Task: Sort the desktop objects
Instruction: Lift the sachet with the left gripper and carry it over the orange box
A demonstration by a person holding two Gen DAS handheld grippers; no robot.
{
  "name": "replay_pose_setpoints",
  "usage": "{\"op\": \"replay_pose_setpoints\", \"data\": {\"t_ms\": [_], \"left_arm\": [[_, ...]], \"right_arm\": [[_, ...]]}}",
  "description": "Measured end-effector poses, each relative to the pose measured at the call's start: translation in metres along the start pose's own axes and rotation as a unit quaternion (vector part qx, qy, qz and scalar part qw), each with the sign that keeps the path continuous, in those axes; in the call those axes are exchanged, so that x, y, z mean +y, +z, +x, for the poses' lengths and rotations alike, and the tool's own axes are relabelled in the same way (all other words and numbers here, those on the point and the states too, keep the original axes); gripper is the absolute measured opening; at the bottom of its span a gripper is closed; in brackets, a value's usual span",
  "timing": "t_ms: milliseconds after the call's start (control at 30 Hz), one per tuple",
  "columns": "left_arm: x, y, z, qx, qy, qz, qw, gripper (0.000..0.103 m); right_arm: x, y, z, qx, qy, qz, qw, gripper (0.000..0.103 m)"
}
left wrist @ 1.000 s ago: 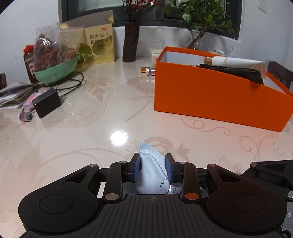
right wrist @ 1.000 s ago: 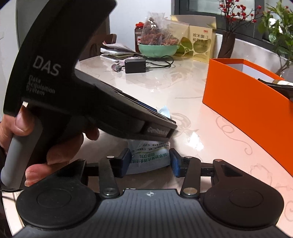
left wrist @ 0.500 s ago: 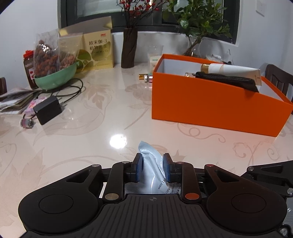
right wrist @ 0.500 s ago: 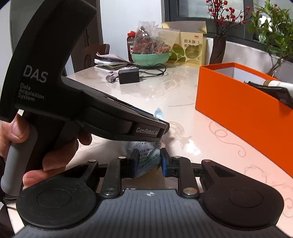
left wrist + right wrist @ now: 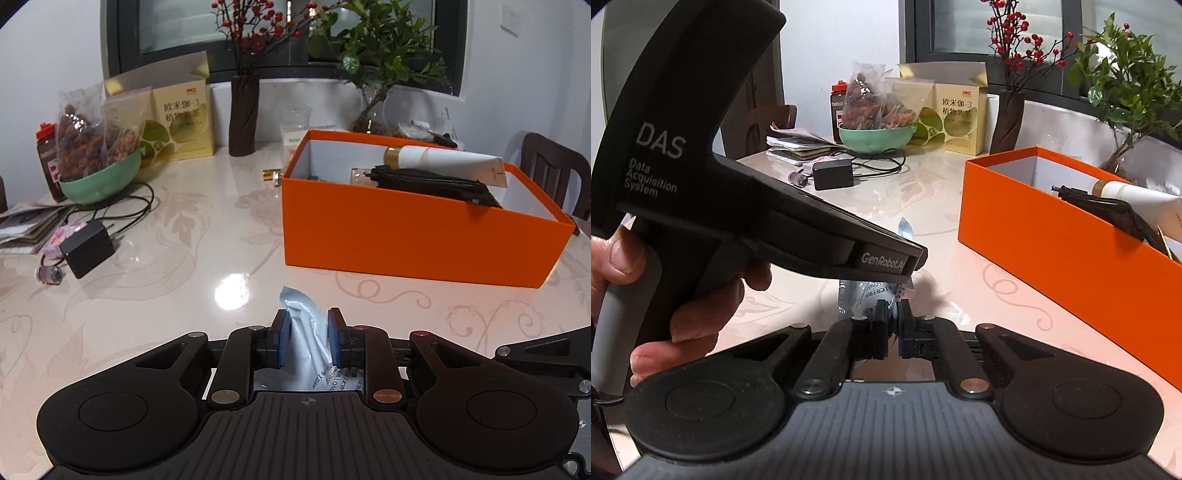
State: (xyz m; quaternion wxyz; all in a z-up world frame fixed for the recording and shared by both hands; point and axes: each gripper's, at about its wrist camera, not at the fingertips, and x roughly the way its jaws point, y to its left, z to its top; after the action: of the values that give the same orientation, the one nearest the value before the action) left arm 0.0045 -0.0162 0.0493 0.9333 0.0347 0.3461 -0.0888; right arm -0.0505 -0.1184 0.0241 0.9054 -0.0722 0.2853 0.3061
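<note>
Both grippers, left gripper (image 5: 306, 338) and right gripper (image 5: 891, 323), pinch the packet (image 5: 301, 341) between closed fingers; next, carry it ahead into the orange box (image 5: 417, 236).

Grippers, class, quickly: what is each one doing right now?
Left gripper: shut on the silvery plastic packet.
Right gripper: jaws have just been closing, now shut on the same packet's edge.

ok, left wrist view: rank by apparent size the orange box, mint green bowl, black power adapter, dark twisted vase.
1. Orange box, by far.
2. Mint green bowl.
3. Dark twisted vase and black power adapter: look alike, and the adapter sits nearer the camera, so unranked.
</note>
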Motion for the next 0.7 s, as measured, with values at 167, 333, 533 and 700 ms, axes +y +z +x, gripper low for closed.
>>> {"op": "replay_pose_setpoints", "data": {"t_ms": [167, 333, 533, 700], "left_arm": [[-0.005, 0.013, -0.01, -0.015, -0.002, 0.006, 0.9999, 0.018], [-0.021, 0.041, -0.023, -0.039, -0.004, 0.025, 0.9989, 0.018], [-0.049, 0.086, -0.031, -0.071, -0.004, 0.057, 0.9959, 0.018], [-0.072, 0.122, -0.034, -0.098, -0.011, 0.071, 0.9926, 0.018]], "right_arm": [[-0.002, 0.006, -0.009, -0.017, -0.006, 0.002, 1.0, 0.006], [-0.012, 0.023, -0.026, -0.044, -0.023, 0.004, 0.999, 0.005], [-0.033, 0.05, -0.045, -0.077, -0.055, 0.006, 0.996, 0.006], [-0.059, 0.074, -0.06, -0.102, -0.079, 0.014, 0.992, 0.006]]}}
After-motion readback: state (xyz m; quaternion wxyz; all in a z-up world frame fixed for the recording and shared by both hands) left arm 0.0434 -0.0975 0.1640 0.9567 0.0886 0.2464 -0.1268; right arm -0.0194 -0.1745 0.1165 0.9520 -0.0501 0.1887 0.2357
